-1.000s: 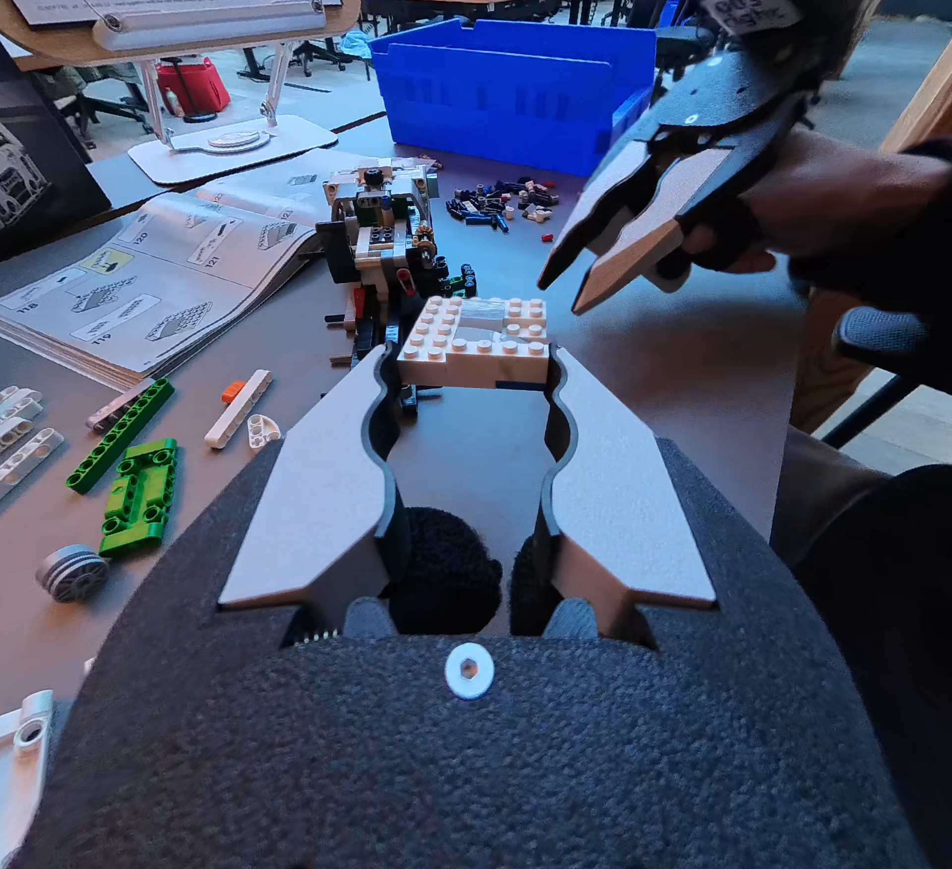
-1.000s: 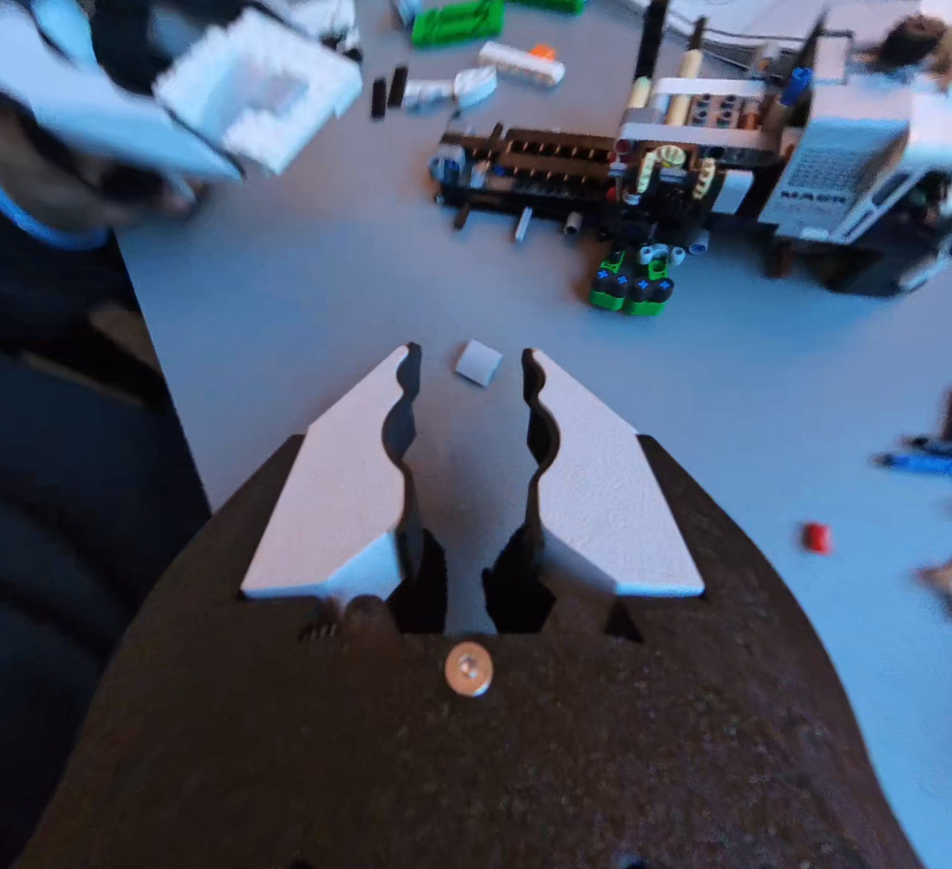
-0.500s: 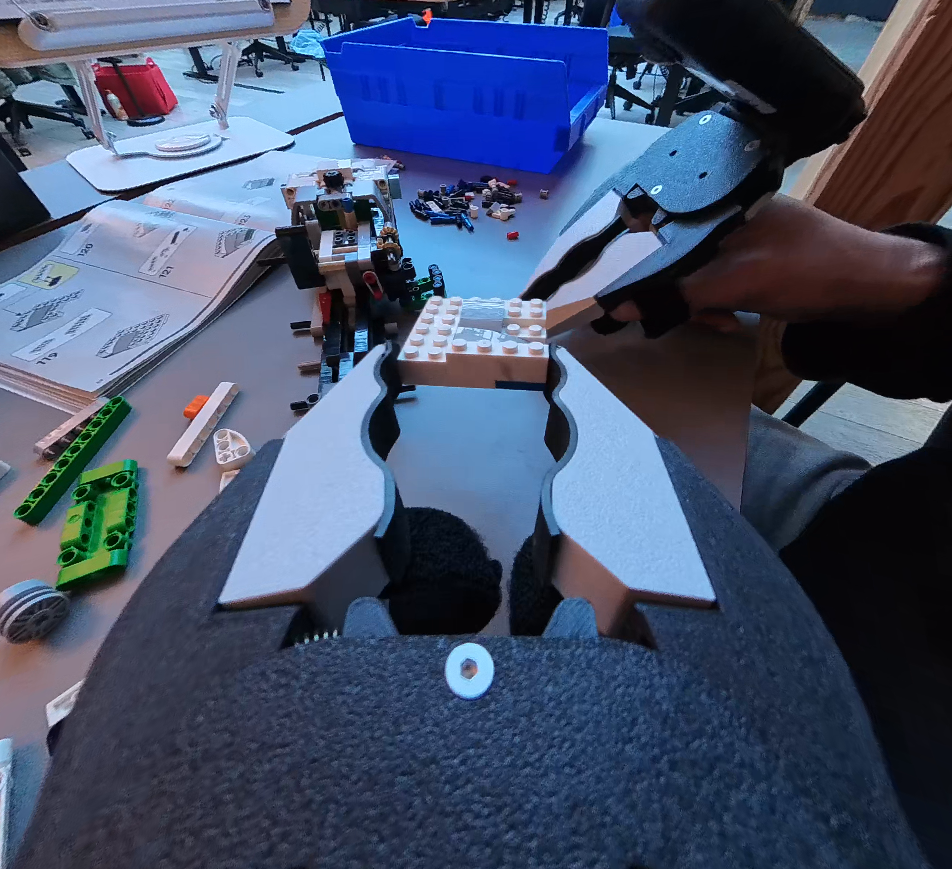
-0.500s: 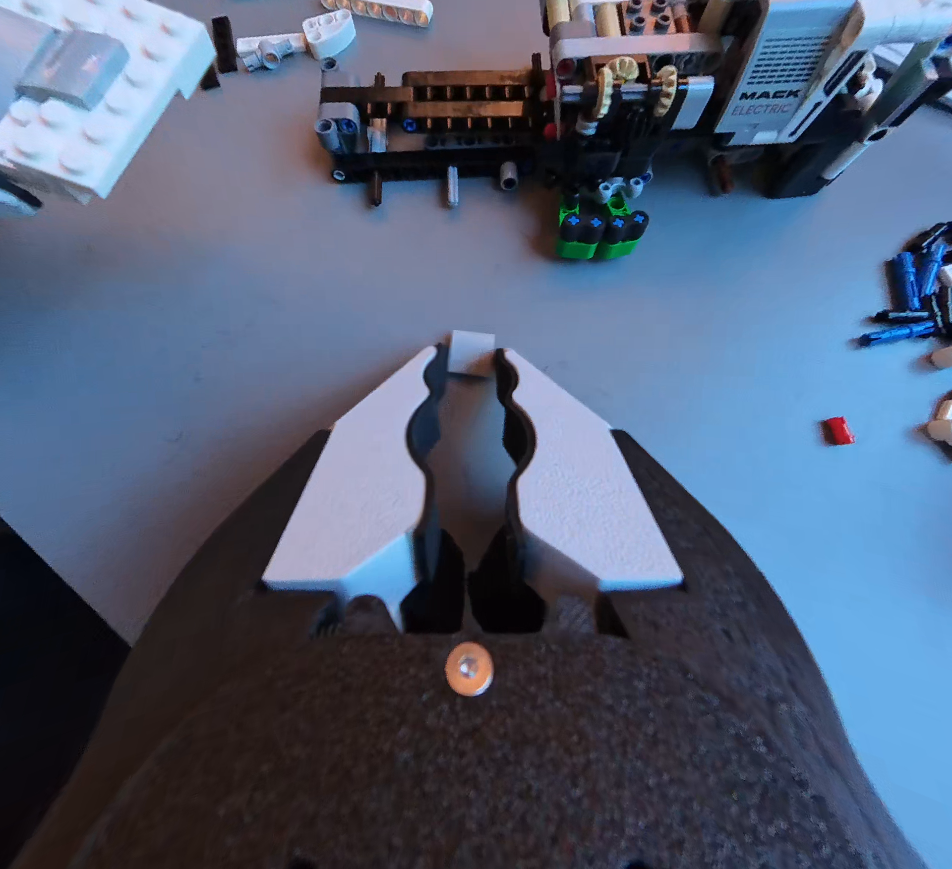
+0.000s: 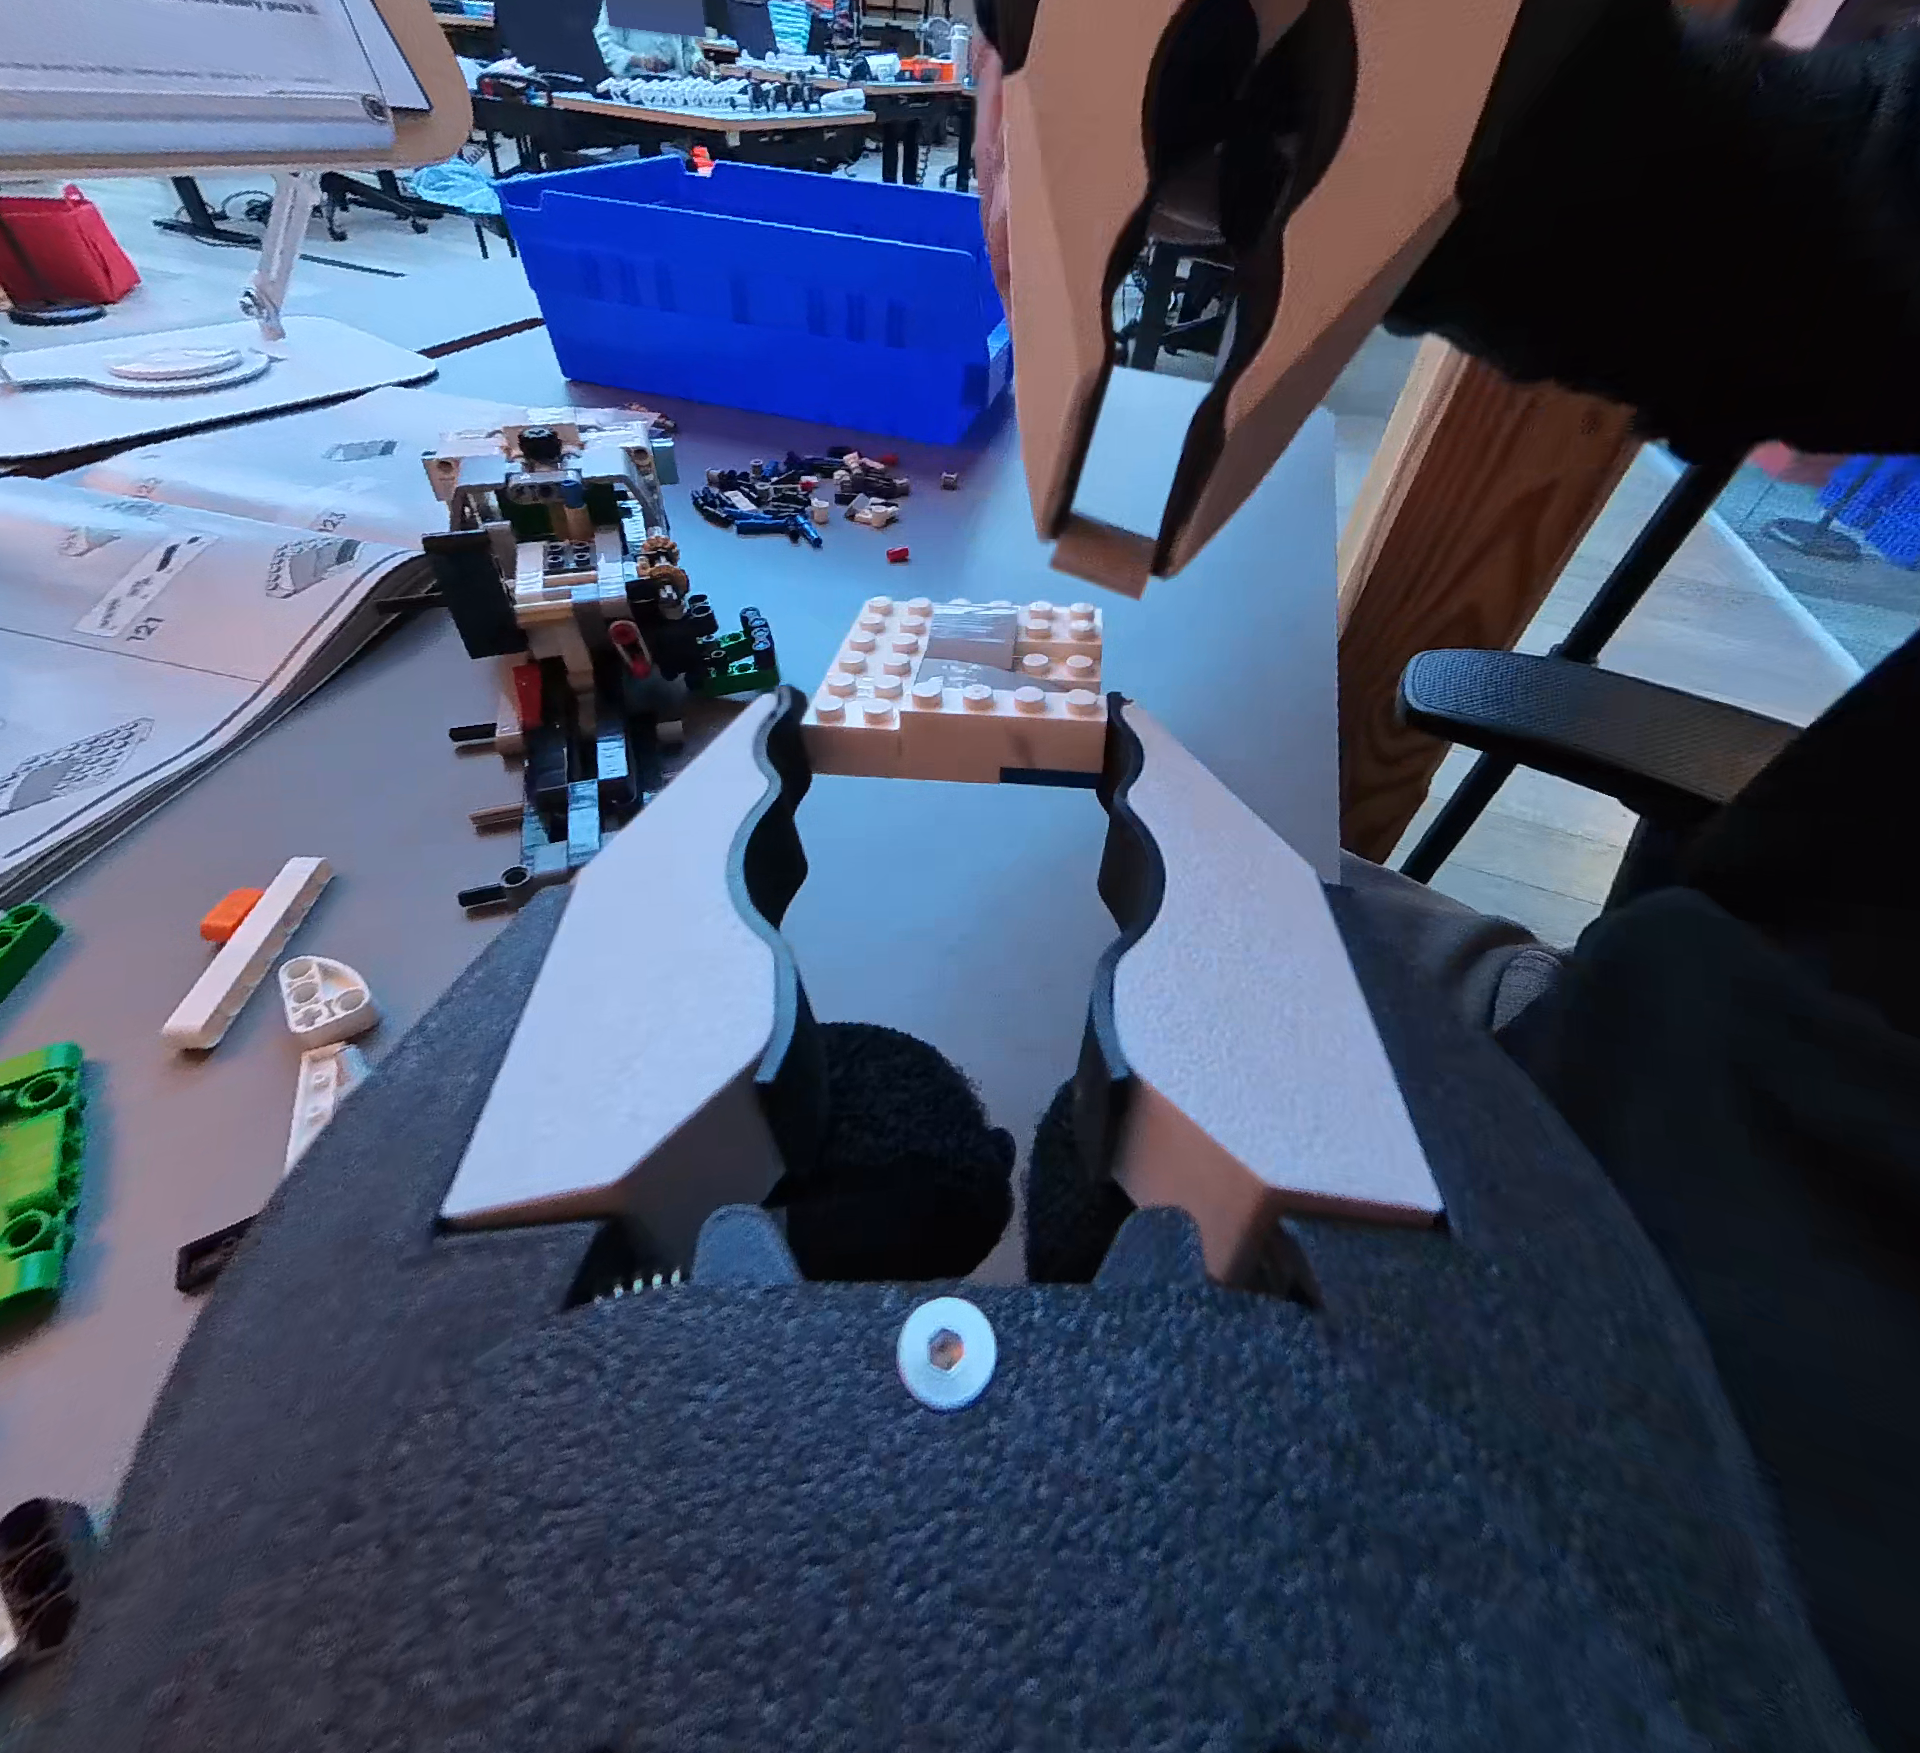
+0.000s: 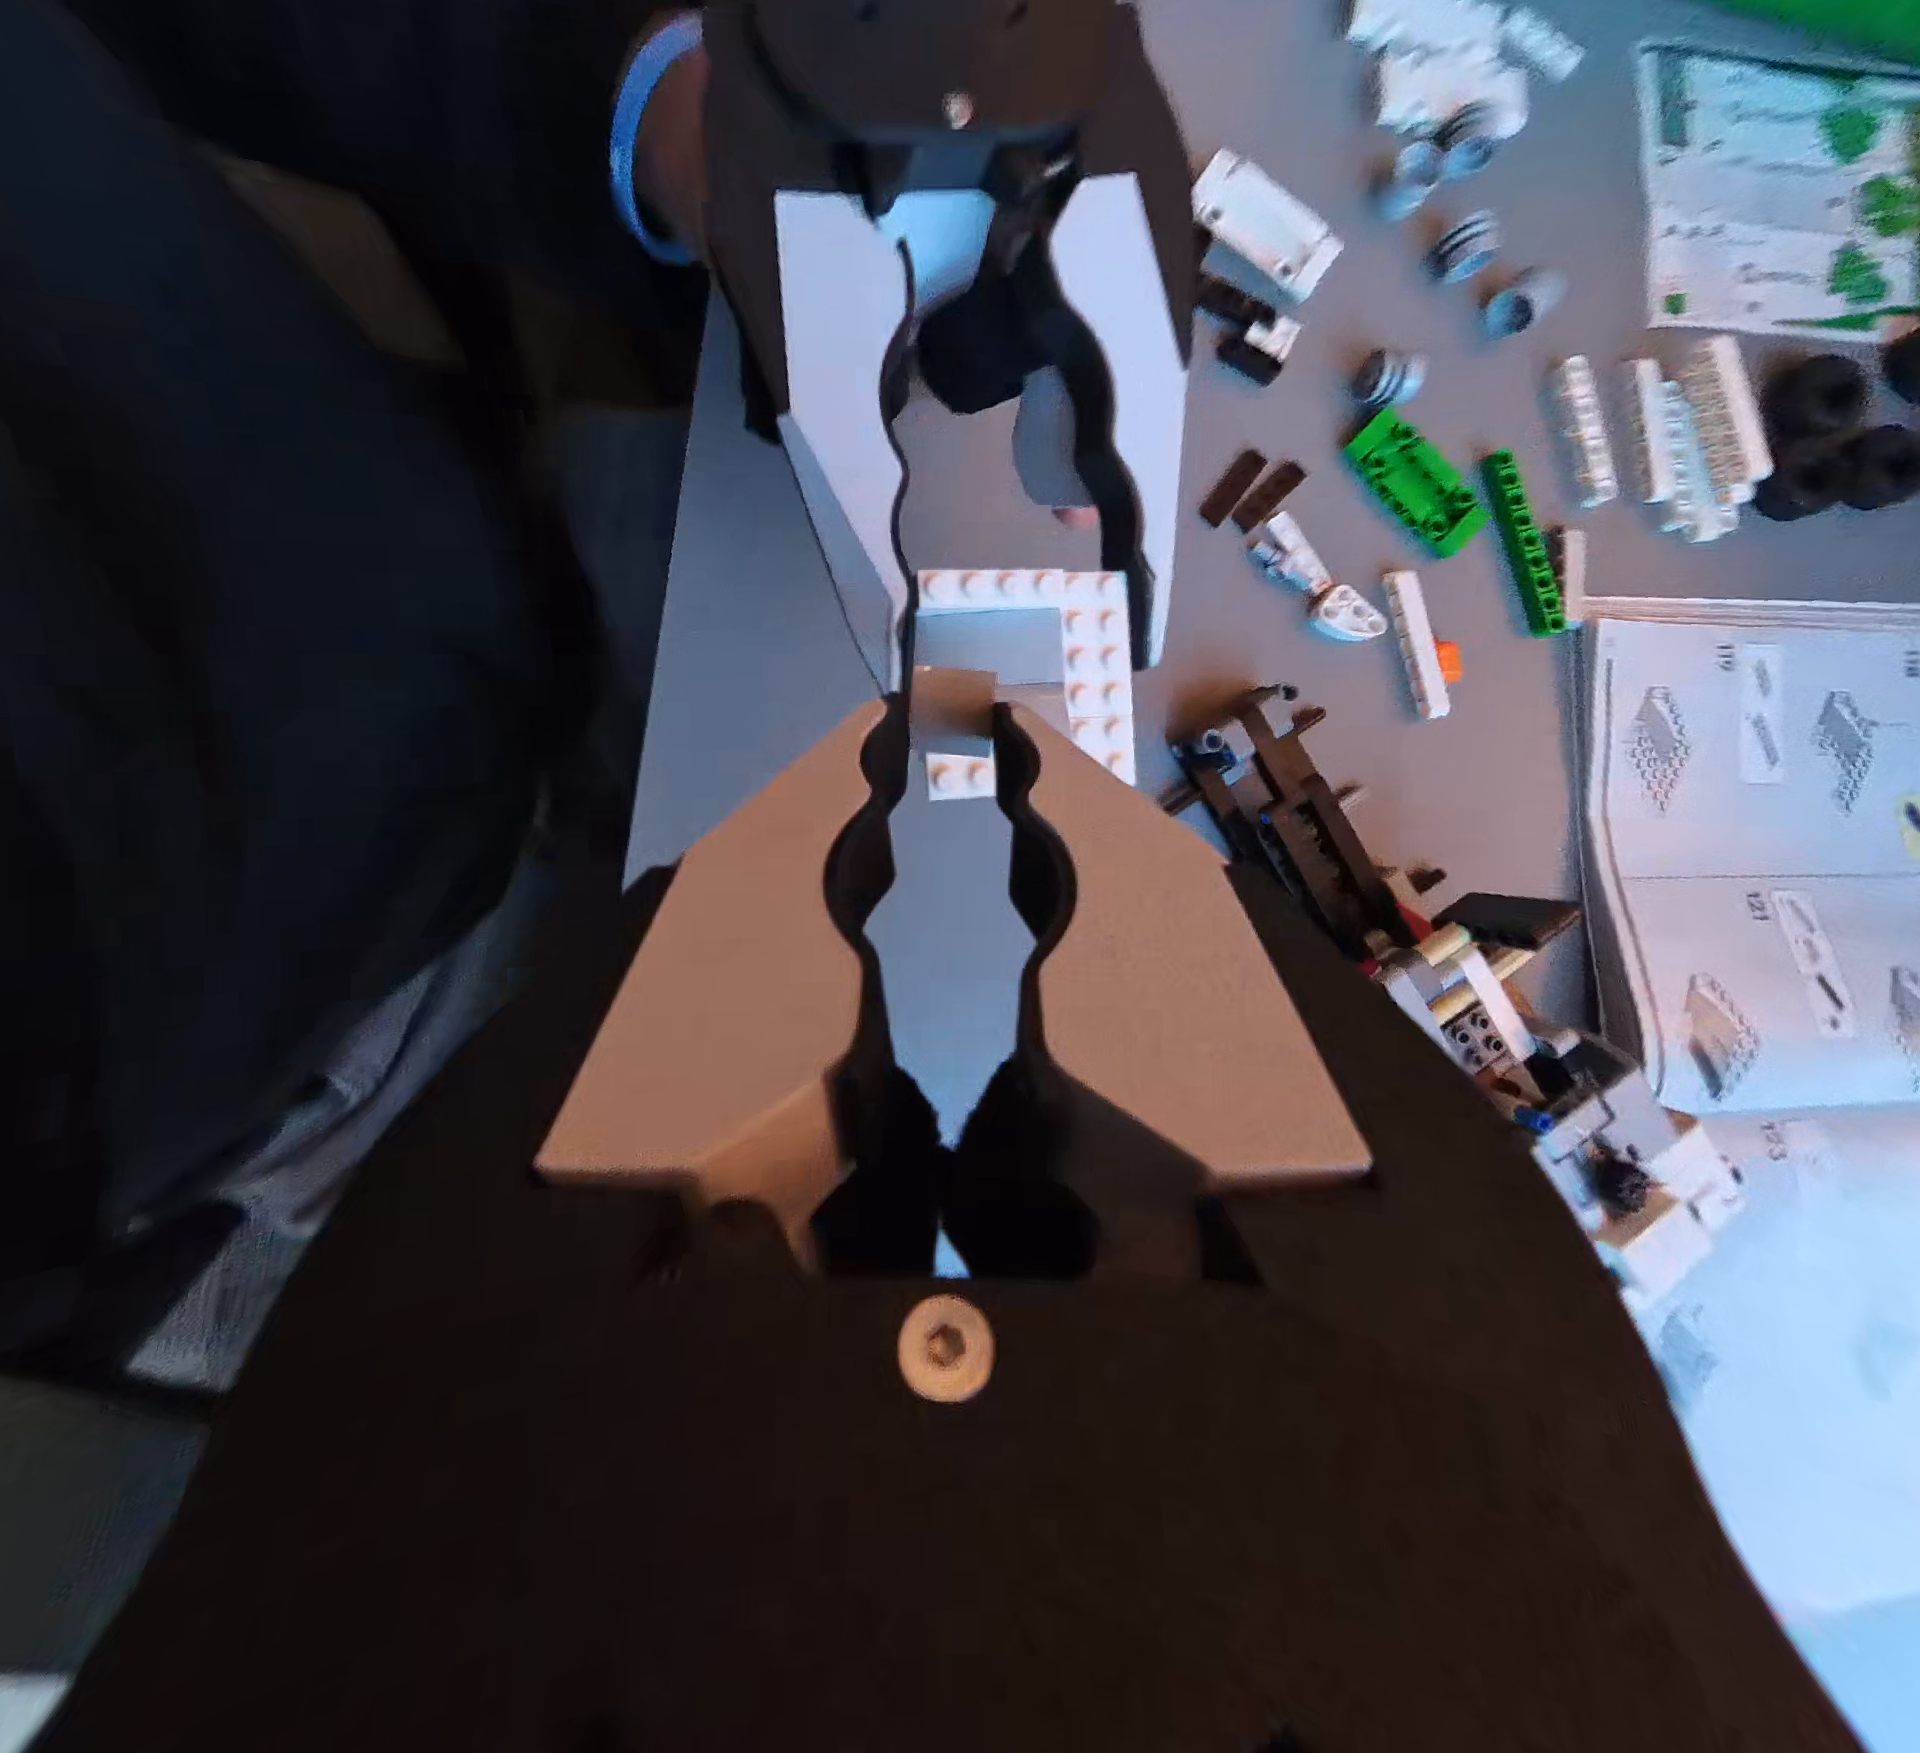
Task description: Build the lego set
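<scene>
Small grey tile poised directly above the held white plate assembly

The left gripper [image 5: 951,747] has its fingers spread wide and clamped on the two short ends of the white plate assembly [image 5: 961,680], holding it level above the counter [image 5: 343,799] with studs up and its long axis running across between the fingers. The right gripper [image 5: 1107,550] points almost straight down from above, fingers nearly closed and pinching a small grey tile [image 6: 951,716] at their tips. The tile hangs just over the plate's far right part, close beside the smooth grey patch already there; the right wrist view is blurred, so whether it touches yet I cannot tell. The coming move looks like a short press downward, with the left gripper bracing underneath. The half-built truck [image 5: 566,581] stands apart to the left.
</scene>
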Motion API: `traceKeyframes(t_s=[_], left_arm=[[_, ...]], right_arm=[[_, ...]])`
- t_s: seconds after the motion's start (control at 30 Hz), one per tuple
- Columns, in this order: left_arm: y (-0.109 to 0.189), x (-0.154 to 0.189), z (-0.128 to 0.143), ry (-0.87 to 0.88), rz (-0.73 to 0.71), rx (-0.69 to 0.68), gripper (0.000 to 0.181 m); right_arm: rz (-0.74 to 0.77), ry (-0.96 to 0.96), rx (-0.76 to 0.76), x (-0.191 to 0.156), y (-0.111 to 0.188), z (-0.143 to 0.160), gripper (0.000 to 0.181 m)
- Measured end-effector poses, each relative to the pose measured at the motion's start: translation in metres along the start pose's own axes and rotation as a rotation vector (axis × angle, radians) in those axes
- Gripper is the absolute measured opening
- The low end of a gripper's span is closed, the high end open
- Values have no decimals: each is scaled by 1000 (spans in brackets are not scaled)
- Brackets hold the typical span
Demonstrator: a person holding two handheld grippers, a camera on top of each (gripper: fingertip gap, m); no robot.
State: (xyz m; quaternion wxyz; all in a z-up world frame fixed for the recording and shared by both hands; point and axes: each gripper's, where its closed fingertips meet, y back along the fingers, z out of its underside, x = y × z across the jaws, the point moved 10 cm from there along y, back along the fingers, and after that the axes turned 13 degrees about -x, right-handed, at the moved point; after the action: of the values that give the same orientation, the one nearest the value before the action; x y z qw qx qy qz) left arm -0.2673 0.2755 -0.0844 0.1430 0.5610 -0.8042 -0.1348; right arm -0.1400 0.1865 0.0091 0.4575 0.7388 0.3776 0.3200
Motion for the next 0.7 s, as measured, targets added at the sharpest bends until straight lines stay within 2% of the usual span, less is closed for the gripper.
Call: traceKeyframes(t_s=[0.2,0.33,0.7], left_arm=[[4,-2,-1,40,44,38,54],[4,-2,-1,41,49,36,54],[4,-5,0,62,52,36,54]], right_arm=[[-51,71,-146,7,-8,-11,15],[-83,66,-153,9,-12,-12,15],[-34,99,-185,8,-14,-13,18]])
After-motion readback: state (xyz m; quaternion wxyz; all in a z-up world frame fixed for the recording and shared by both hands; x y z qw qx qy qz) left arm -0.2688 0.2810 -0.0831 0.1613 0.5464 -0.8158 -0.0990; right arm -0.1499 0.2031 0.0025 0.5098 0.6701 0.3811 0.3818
